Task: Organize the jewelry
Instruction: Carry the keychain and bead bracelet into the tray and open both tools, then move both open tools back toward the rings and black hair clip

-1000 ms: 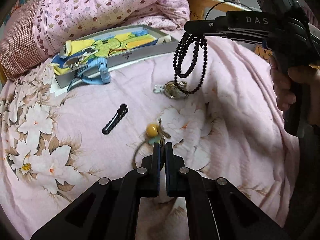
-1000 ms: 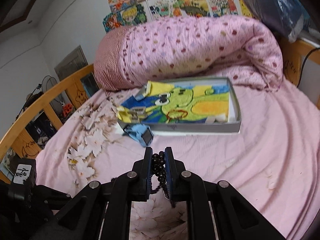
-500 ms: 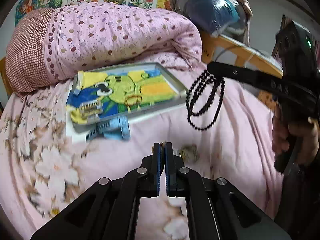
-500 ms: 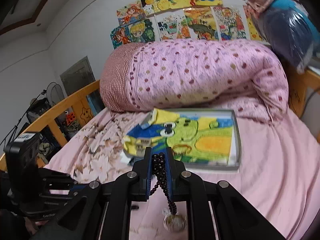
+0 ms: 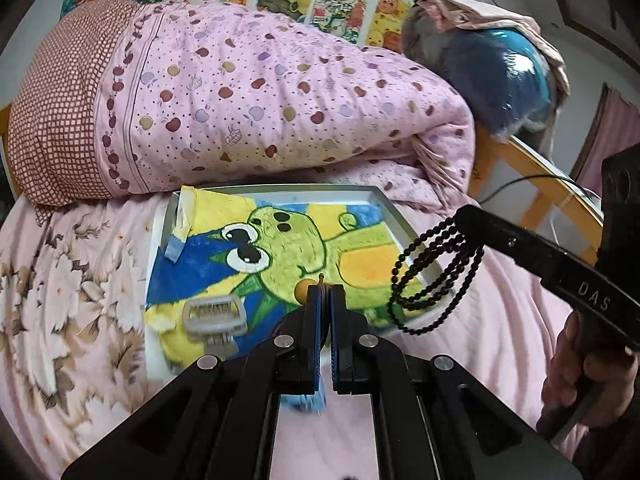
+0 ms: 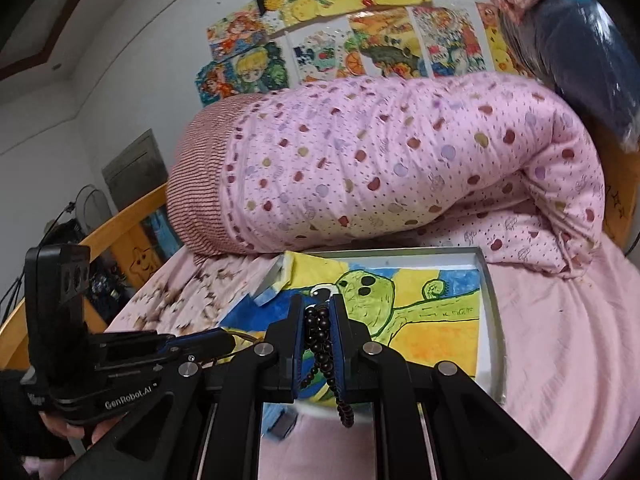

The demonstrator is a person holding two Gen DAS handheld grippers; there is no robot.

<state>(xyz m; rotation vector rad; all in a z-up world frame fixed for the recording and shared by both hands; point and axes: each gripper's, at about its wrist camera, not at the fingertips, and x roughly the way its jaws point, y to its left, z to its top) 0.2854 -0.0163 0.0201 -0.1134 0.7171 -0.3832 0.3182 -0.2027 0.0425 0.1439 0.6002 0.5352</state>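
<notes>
My left tongs (image 5: 325, 292) are pinched all but shut on a thin brown cord with an orange bead (image 5: 301, 290) showing just past the tips, low in the centre of the left wrist view, over the grey tray (image 5: 390, 210) lined with a green and yellow drawing. My right tongs (image 6: 318, 312) are clamped on a black bead necklace (image 5: 434, 280), whose loops dangle at the right of the left wrist view, over the tray's right edge. A silver clasp piece (image 5: 214, 314) lies in the tray's lower left. The tray sits on the pink bed (image 5: 500, 300) below a rolled quilt (image 5: 260, 100)
</notes>
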